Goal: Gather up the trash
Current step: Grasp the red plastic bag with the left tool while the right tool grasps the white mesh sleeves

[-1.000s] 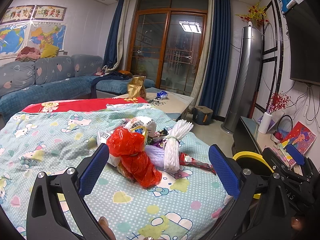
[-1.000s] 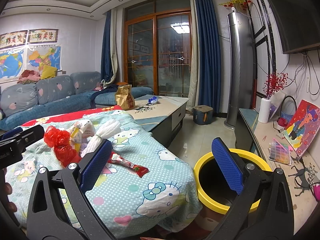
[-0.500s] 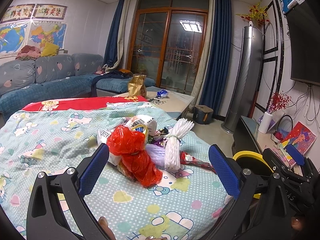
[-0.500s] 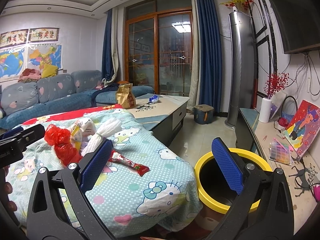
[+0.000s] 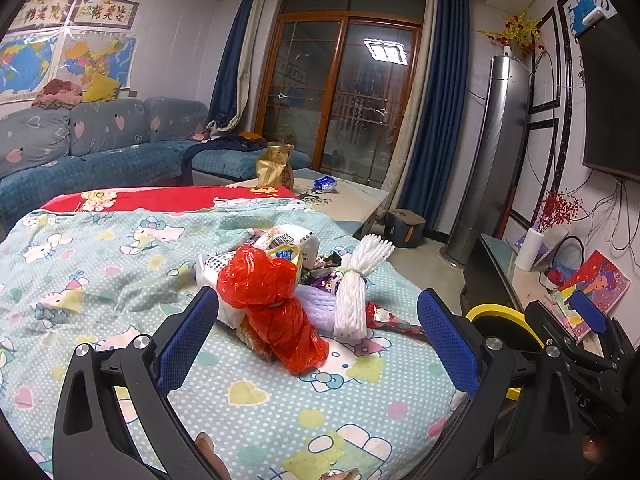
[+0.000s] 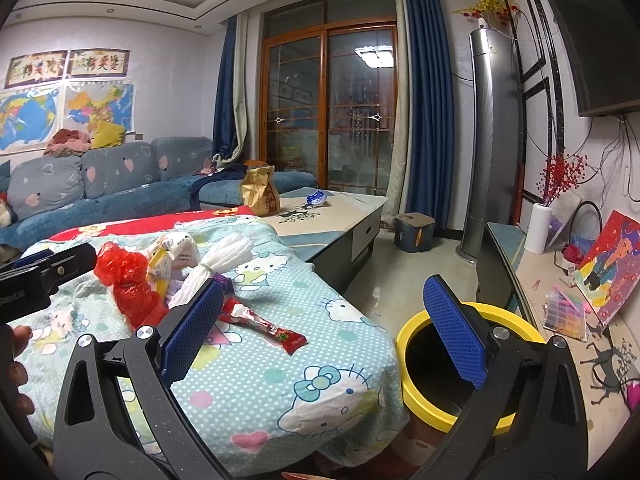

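A pile of trash lies on the table's cartoon-print cloth: a crumpled red plastic bag, a white foam net sleeve, white printed wrappers and a red snack wrapper. My left gripper is open and empty just short of the red bag. My right gripper is open and empty, above the table's right edge. The red snack wrapper lies beside its left finger. A yellow-rimmed bin stands on the floor right of the table, under its right finger.
A coffee table with a gold bag stands behind. A blue sofa is at the left. A low TV cabinet with a white vase, paintings and clutter runs along the right wall.
The left gripper has moved slightly closer to the pile. The right gripper has barely moved.
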### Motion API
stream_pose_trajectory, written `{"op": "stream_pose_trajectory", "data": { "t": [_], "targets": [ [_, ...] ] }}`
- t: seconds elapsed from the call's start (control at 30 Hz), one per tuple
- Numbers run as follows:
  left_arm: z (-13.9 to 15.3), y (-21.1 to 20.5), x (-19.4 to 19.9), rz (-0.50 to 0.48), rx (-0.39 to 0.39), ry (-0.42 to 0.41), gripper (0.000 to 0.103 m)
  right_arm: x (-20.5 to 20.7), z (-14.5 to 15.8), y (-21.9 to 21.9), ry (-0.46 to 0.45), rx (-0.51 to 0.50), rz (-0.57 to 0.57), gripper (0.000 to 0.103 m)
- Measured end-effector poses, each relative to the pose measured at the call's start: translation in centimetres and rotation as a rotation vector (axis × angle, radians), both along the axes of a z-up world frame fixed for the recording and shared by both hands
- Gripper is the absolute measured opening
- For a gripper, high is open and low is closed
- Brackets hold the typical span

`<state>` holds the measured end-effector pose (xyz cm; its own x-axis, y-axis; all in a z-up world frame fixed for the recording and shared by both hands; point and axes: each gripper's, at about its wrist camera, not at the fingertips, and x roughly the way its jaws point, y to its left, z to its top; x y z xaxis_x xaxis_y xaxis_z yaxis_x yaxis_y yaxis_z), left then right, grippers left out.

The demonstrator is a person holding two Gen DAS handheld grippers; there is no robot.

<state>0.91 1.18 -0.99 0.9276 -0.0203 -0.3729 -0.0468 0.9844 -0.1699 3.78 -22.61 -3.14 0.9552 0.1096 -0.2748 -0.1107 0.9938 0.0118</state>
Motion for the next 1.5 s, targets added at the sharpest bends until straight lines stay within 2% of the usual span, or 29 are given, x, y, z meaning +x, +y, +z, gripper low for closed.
{"op": "stream_pose_trajectory", "data": {
  "t": [0.33,0.73,0.83,0.97,1.1,1.17,1.23,1.3,1.4,1.5],
  "targets": [
    [-0.1,0.9,0.4,0.02,-0.003,0.006,0.097,1.0,0.3,0.9,0.024,-0.005,0.047,0.092],
    [-0.2,6.2,2.2,0.128,-0.054,0.041,0.097,4.6,0.0,4.1,0.111,0.0,0.181,0.092],
    [0.2,7.3,2.6,0.144,-0.038,0.036,0.097,6.0,-0.2,5.5,0.154,0.002,0.229,0.092],
    [0.8,8.4,3.9,0.12,-0.042,0.049,0.097,7.9,-0.7,7.3,0.218,-0.005,0.283,0.092],
    [0.7,8.3,5.6,0.054,-0.045,0.074,0.096,10.2,-1.6,8.7,0.293,-0.018,0.307,0.092],
    [0.5,8.0,6.5,0.013,-0.048,0.096,0.096,11.3,-2.2,9.0,0.339,0.002,0.324,0.081],
    [0.2,7.6,7.1,-0.012,-0.05,0.11,0.096,12.2,-2.8,9.2,0.395,0.02,0.346,0.074],
    [0.0,7.2,7.7,-0.038,-0.05,0.124,0.082,13.0,-3.4,9.4,0.443,0.043,0.363,0.07],
    [-0.6,6.5,8.7,-0.065,-0.037,0.159,0.074,13.5,-3.9,9.8,0.485,0.061,0.39,0.062],
    [-1.1,6.0,9.1,-0.077,-0.03,0.187,0.068,13.9,-4.7,10.4,0.534,0.074,0.415,0.048]
  ]
}}
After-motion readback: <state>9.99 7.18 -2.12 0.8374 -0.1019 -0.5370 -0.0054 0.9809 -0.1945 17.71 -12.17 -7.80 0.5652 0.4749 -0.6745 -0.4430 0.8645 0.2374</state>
